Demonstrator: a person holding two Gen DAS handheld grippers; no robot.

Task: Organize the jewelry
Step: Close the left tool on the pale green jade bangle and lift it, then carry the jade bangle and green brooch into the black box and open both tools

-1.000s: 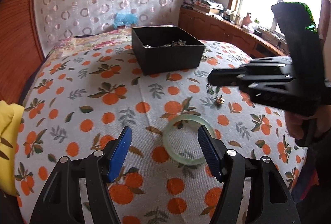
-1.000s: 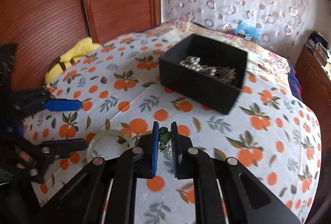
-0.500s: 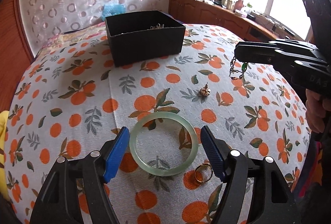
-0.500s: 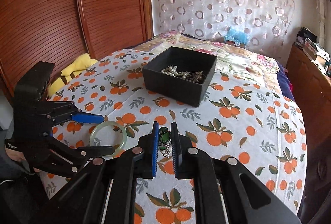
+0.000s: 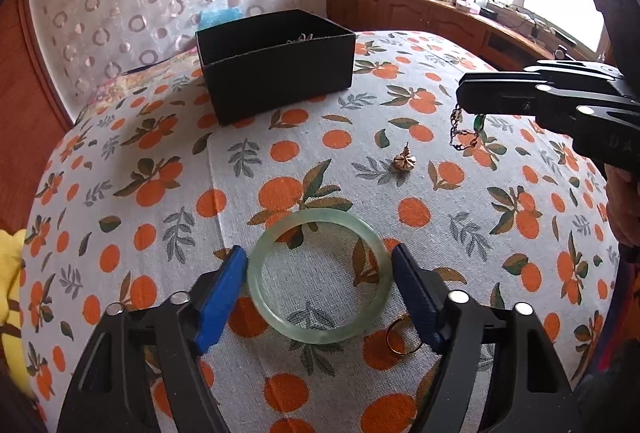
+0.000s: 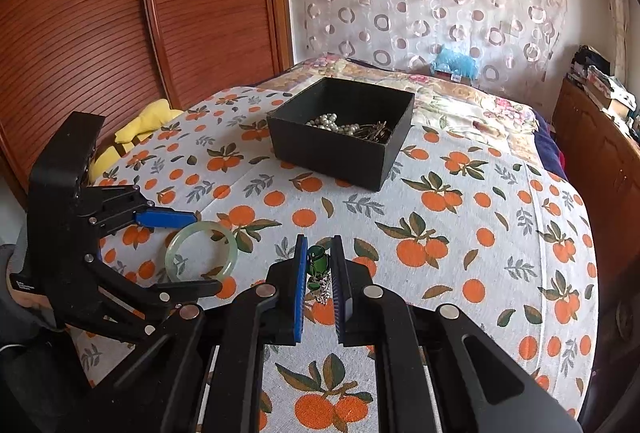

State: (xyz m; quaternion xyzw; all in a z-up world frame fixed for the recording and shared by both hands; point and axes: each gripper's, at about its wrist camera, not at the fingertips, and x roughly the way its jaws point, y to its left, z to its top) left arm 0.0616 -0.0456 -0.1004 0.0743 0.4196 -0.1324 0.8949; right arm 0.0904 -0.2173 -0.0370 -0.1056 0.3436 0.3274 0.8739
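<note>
A pale green jade bangle (image 5: 318, 275) lies flat on the orange-print cloth. My left gripper (image 5: 319, 271) is open, with one finger on each side of the bangle, close to its rim; it also shows in the right wrist view (image 6: 188, 253). My right gripper (image 6: 318, 257) is shut on a green-stone chain necklace (image 6: 318, 263), held above the cloth; the chain hangs from it in the left wrist view (image 5: 464, 131). A black box (image 6: 340, 135) with pearls and chains inside stands farther back. A gold ring (image 5: 402, 337) and a small gold earring (image 5: 403, 163) lie on the cloth.
The cloth covers a bed (image 6: 460, 233). A yellow soft toy (image 6: 136, 129) lies at the bed's left edge by a wooden wardrobe (image 6: 120, 13). A wooden cabinet (image 5: 420, 13) with clutter runs under the window at the right.
My left gripper has moved down and forward, so that its fingers now flank the bangle. My right gripper has lifted and pulled back, still holding the necklace.
</note>
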